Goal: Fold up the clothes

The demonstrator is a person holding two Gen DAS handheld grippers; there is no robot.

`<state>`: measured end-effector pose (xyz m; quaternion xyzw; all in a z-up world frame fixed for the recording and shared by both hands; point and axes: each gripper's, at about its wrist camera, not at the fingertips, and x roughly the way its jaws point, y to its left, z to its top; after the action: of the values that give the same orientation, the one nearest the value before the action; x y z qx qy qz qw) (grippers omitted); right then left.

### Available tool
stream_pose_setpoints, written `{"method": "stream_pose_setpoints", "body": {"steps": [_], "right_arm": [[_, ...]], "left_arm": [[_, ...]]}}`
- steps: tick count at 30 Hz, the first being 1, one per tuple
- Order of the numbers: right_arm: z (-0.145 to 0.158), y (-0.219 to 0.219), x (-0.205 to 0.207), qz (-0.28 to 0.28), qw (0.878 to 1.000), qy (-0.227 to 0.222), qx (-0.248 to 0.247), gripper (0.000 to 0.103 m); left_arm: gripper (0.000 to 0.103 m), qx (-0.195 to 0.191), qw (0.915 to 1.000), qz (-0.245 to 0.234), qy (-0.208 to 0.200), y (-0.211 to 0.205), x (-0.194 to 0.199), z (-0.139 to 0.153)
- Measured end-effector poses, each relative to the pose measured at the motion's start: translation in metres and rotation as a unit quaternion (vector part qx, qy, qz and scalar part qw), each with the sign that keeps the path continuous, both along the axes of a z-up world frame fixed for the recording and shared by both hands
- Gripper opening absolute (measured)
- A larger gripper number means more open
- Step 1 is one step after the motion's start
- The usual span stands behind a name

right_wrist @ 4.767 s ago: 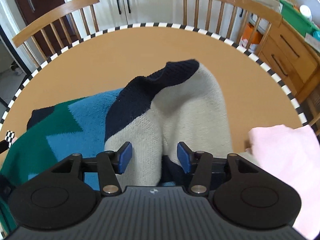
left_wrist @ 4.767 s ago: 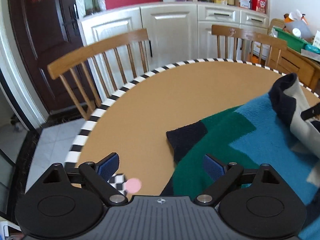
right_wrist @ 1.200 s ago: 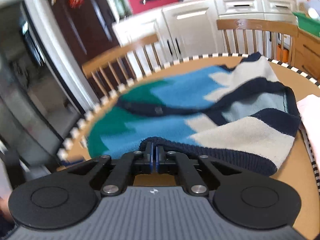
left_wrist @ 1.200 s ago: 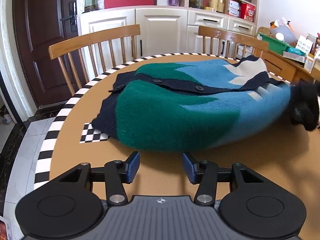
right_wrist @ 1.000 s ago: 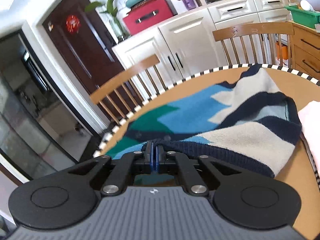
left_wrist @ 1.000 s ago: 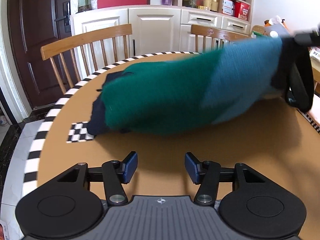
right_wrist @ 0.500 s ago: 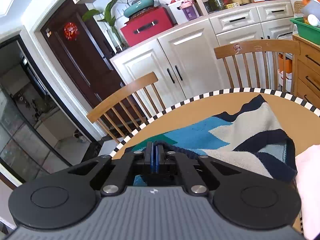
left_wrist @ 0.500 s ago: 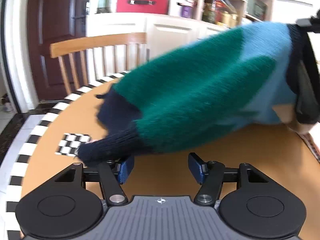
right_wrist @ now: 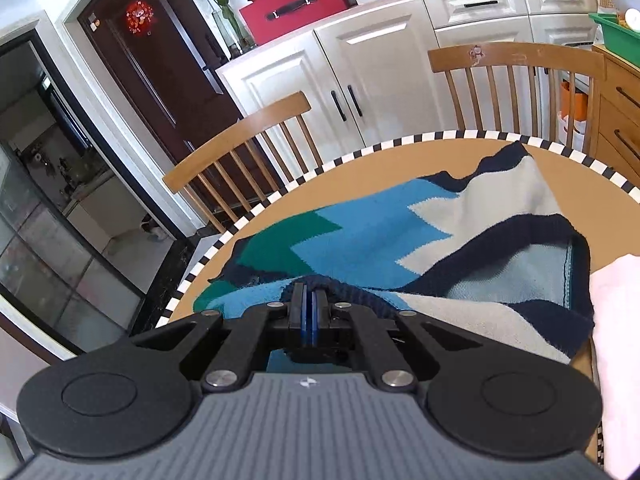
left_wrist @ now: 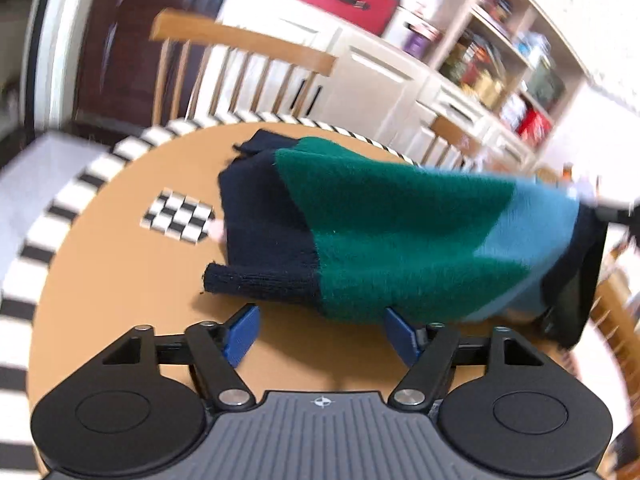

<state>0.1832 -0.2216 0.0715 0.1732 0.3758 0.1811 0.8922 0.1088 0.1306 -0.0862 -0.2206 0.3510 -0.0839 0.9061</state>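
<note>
**A:** What is on the counter (right_wrist: 360,168)?

**B:** A knitted cardigan (right_wrist: 360,236), zigzagged in green, blue, cream and navy. Its far part lies flat on the round counter. The near edge is lifted off it.

**A:** Who has it?

**B:** The right hand-held gripper (right_wrist: 309,314) is clenched on the cardigan's navy edge, holding that edge up. The left hand-held gripper (left_wrist: 320,334) holds nothing. Its jaws are opening, with only bare counter between them, just short of the cardigan's dark cuff (left_wrist: 260,284).

**A:** What could go wrong from here?

**B:** I see three risks. First, the grip is a thin pinch on thick ribbing. If the raised cloth's weight pulls sideways, the edge may slide out and the fold collapse.

**A:** And the second?

**B:** The cuff end rests on the counter beside the cardigan's green panel (left_wrist: 400,232). If the left gripper closes too low or too early, it may catch only the counter, or push the cuff away and bunch it. A grab that bites through two layers would drag the lower layer along and skew the fold.

**A:** The third?

**B:** A pink cloth (right_wrist: 616,340) lies just right of the cardigan, touching or nearly so. I cannot tell which. A wide swing to that side could sweep it off or tangle it in.

**A:** Anything hard to make out?

**B:** The left view is blurred, so the cuff's exact edge is uncertain.
</note>
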Motion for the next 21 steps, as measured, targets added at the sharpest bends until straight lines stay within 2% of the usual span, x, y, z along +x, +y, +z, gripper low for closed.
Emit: {"method": "stream_pose_setpoints", "body": {"steps": [4,7,10,11,12,14,17,21], "right_arm": [[-0.001,0.003,-0.001,0.004,1.0,0.002,-0.002,0.003],[-0.001,0.005,-0.003,0.008,1.0,0.003,-0.007,0.003],[0.0,0.006,-0.005,0.01,1.0,0.002,-0.013,0.003],[0.0,0.006,-0.006,0.01,1.0,0.003,-0.014,0.003],[0.0,0.006,-0.007,0.012,1.0,0.004,-0.015,0.003],[-0.001,0.007,-0.009,0.015,1.0,0.01,-0.023,0.003],[-0.001,0.012,-0.017,0.028,0.999,0.014,-0.037,0.003],[-0.01,0.026,-0.04,0.076,0.995,0.035,-0.059,0.003]], "left_arm": [[0.077,-0.086,0.994,0.053,0.042,0.015,0.009,-0.009],[0.072,-0.129,0.9856,0.084,0.069,0.019,0.023,-0.019],[0.043,-0.153,0.9785,0.111,0.083,0.022,0.036,-0.027],[0.023,-0.158,0.9763,0.119,0.086,0.022,0.04,-0.029],[0.012,-0.164,0.9741,0.128,0.089,0.023,0.043,-0.031],[0.009,-0.167,0.9727,0.14,0.081,0.025,0.046,-0.03],[0.008,-0.133,0.9803,0.142,0.034,0.029,0.032,-0.004],[0.008,-0.103,0.9834,0.149,-0.006,0.045,0.001,0.033]]}}
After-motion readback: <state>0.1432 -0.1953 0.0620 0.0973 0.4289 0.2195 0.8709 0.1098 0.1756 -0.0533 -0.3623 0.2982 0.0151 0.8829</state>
